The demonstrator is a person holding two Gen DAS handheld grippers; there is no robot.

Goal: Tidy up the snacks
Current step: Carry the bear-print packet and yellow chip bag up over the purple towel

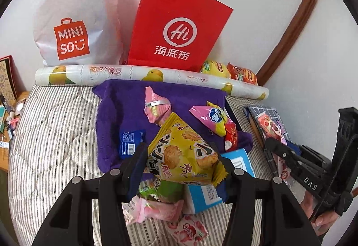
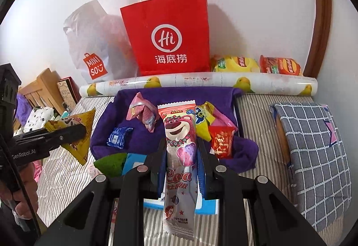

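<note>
The left gripper [image 1: 181, 156] is tilting down over the bed and is squeezing a yellow cracker bag [image 1: 183, 154] between its two black fingers. The bag is puffy, with round crackers and big black letters on it, and it is hanging above the bed. The right gripper [image 2: 181, 152] is tilting down too, and it is pinching a long pink bear candy pack [image 2: 180, 156] that is standing up between its fingers. A hand [image 1: 322, 212] is holding the right gripper's handle. Just past both grippers a purple cloth [image 2: 143, 134] is lying on the striped bed cover [image 1: 56, 134]. On the cloth a small blue packet [image 2: 118, 136], a pink folded packet [image 1: 154, 107], a pink and yellow packet [image 1: 214, 118] and a red packet [image 2: 221, 140] are resting. A blue and white box [image 1: 201, 196] is lying under the left gripper. Farther ahead a long roll with yellow fruit pictures [image 1: 134, 73] is lying across the bed. Behind it a red paper bag [image 2: 170, 35] and a white shop bag [image 1: 76, 22] are leaning on the wall. A checked pillow [image 2: 313, 156] is lying off to the right gripper's right.
</note>
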